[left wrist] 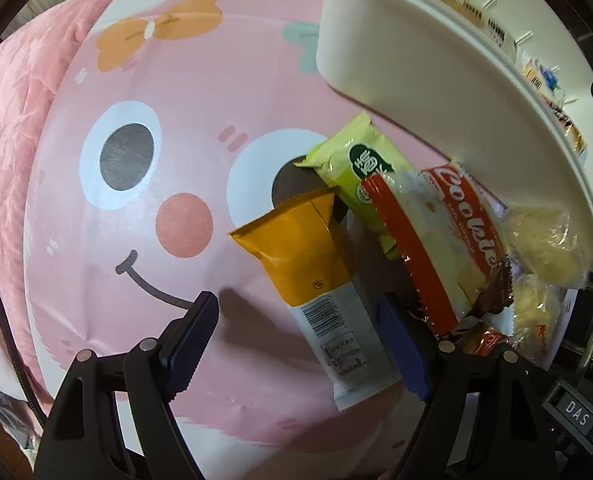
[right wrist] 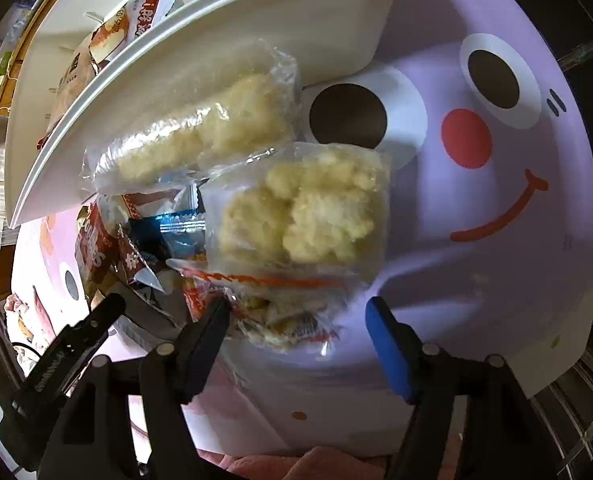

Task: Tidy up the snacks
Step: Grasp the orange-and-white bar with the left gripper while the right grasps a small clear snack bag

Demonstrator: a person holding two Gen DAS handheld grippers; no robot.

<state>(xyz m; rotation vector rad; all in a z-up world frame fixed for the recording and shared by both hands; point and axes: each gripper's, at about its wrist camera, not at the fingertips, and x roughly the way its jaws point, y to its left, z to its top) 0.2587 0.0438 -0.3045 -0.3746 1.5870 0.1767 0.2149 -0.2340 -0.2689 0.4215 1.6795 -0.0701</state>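
Lowering onto a crinkly packet calls for squaring the jaws across its narrow width first, and the left gripper (left wrist: 296,340) is nearly set for that: its blue-padded jaws stand released on either side of the long orange-and-white foil snack packet (left wrist: 316,276), not yet pressing it. Closing near the middle of the packet, away from the flat sealed ends, would likely give the firmest hold (foil slides when pinched at a seam). The right gripper (right wrist: 298,340) hangs unclenched too, with the lowest clear bag's edge between its pads but apparently ungripped.

Loose snacks lie heaped on a soft printed cloth with cartoon faces (left wrist: 136,240), beside the tall white plastic storage bin (left wrist: 396,60), whose smooth wall and broad rim rise just behind the pile; several packets already sit inside it.

- the lime-green glossy wrapper (left wrist: 356,168) rests partly under the red-and-clear cookie packet (left wrist: 436,240), which overlaps it and touches the left gripper's right-hand pad
- two clear crinkled plastic bags of pale, lumpy puffed-rice cakes (right wrist: 308,212) lean against the bin's wall, one overlapping the other
- a small blue foil sachet (right wrist: 176,228) is wedged beneath them

Thin film bags will likely crumple and their brittle contents crack under a hard squeeze, so a light closure suits them.
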